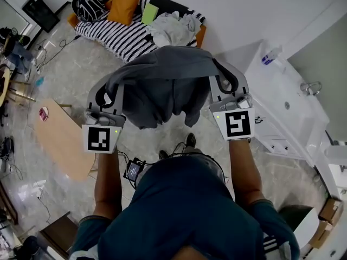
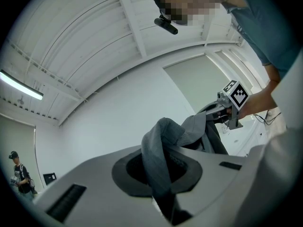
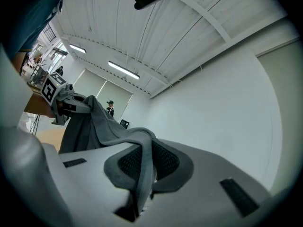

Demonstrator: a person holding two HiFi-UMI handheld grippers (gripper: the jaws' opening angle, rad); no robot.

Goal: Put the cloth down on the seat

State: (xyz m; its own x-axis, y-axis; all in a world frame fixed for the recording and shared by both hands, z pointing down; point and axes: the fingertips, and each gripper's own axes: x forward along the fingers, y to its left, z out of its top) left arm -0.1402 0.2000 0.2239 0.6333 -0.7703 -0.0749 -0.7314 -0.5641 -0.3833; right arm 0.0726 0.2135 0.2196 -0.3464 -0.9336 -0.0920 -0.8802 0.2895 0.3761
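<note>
We are holding a gray cloth (image 1: 162, 85) up in the air between our two grippers, and it is not lying on the seat yet. The left gripper (image 1: 111, 91) is pinching one upper edge of the cloth. In the left gripper view a twisted fold is running down between the two jaws, and they are pressing together on it. The right gripper (image 1: 225, 80) is doing the same on the other edge, and in the right gripper view a thin strip of the fabric is passing straight through its closed jaws. Both grippers are pointing forward and level, at about the same height, with a gap between them. The cloth is stretching across this gap along its top and is hanging down loosely in the middle, in front of our body.

The seat (image 1: 124, 39) is standing further ahead, against the wall, well apart from the cloth. It is wearing a black and white striped cover. An orange cushion (image 1: 126, 1) and a green cushion (image 1: 149, 12) are lying on it, and a heap of white clothes (image 1: 171, 26) is resting just beside the green one. To our left a wooden table (image 1: 62, 140) is standing on the pale floor. To our right a white cabinet (image 1: 282, 102) is carrying a small bottle (image 1: 271, 56).
</note>
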